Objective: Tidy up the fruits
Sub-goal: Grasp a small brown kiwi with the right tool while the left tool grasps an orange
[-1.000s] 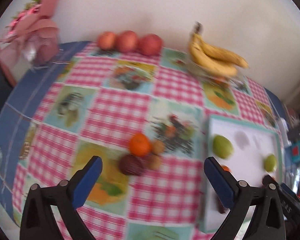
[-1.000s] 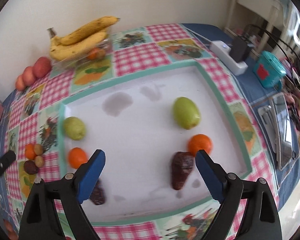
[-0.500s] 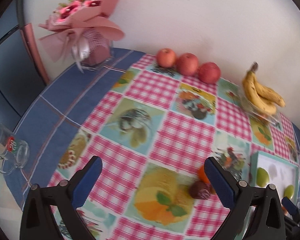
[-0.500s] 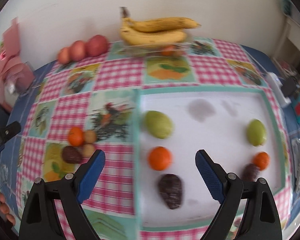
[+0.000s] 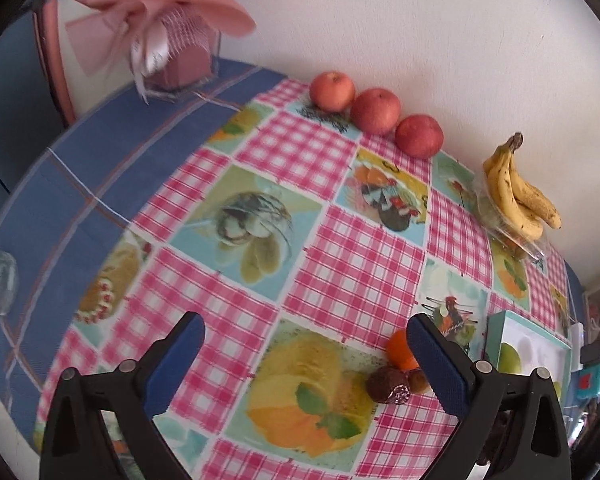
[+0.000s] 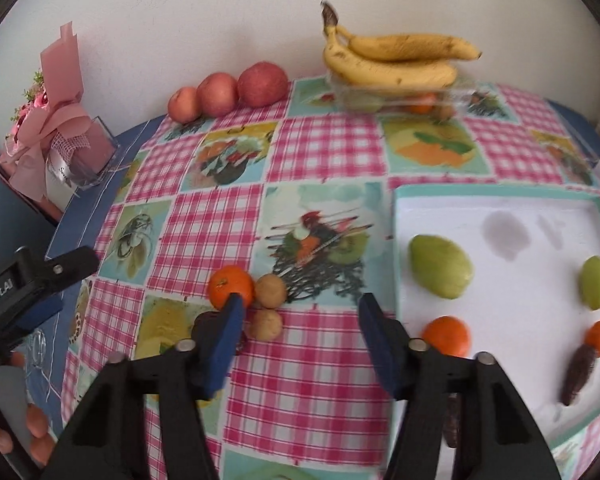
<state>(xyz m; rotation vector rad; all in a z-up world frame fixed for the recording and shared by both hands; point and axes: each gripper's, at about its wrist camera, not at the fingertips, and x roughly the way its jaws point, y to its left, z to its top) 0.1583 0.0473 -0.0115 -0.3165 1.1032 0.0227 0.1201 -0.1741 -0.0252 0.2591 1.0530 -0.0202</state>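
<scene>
Both grippers empty, jaws wide apart. Right gripper (image 6: pixel 300 322) hovers over the bench (image 6: pixel 324 152), above a loose cluster: orange (image 6: pixel 230 285), two small brown fruits (image 6: pixel 271 290), and a dark fruit (image 6: pixel 208 328) partly hidden behind its left finger. Left gripper (image 5: pixel 304 360) sits further left, same cluster at its right finger. White tray (image 6: pixel 540 408) to the right holds two green fruits (image 6: pixel 440 266), two oranges, two dark fruits. Bananas (image 6: pixel 396 60) and three apples (image 6: pixel 262 84) by the wall.
</scene>
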